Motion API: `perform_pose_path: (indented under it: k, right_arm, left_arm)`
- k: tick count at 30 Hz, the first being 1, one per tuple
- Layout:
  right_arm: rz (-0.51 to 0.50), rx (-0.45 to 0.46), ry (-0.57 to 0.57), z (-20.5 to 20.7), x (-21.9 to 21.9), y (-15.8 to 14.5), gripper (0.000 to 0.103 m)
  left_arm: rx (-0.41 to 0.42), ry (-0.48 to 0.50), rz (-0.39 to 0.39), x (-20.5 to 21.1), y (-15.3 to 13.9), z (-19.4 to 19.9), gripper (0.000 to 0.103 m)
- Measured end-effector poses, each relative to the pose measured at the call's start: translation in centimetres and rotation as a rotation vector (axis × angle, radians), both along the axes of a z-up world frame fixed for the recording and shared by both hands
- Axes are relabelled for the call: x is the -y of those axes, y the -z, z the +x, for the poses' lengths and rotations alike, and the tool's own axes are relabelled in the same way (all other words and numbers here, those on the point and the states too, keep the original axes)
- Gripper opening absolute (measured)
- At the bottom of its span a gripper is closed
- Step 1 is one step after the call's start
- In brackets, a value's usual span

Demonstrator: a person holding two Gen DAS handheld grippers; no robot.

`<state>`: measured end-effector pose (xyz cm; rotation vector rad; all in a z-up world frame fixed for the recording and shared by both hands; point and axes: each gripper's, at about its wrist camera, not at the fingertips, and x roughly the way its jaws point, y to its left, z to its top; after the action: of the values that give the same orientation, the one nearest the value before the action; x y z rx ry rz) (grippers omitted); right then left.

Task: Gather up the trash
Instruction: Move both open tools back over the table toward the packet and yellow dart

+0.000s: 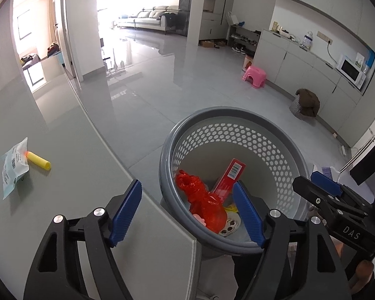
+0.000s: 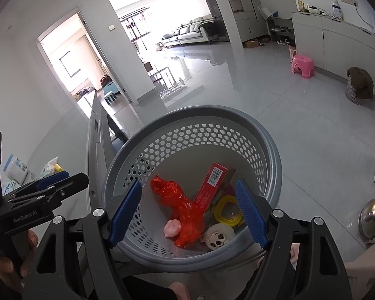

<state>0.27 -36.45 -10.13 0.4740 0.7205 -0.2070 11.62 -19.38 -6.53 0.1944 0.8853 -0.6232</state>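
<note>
Left wrist view alone shows the table top, where a yellow tube touches a clear packet, both well apart from the grey basket beside the table's curved edge. Right wrist view reveals more inside the basket: red bag, red box, yellow ring, pink lump. Left gripper and right gripper both gape wide, holding nothing. Open floor lies beyond.

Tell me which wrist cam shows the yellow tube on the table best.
Left wrist. The yellow tube lies in full view on the table, one end resting on a clear wrapper. In the right wrist view only a small yellow end shows, behind the left gripper.
</note>
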Motion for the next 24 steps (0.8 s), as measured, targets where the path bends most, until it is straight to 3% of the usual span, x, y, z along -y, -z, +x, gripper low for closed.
perform_pose_path:
  k: [11, 24]
  right_arm:
    - [-0.027, 0.018, -0.032, -0.1, -2.7, -1.1, 0.077]
    - [-0.054, 0.050, -0.147, 2.0, -8.0, -2.5, 0.078]
  left_arm:
    - [0.034, -0.049, -0.013, -3.5, -1.0, -0.9, 0.079]
    - [0.076, -0.149, -0.016, -10.1, -1.8, -0.5, 0.081]
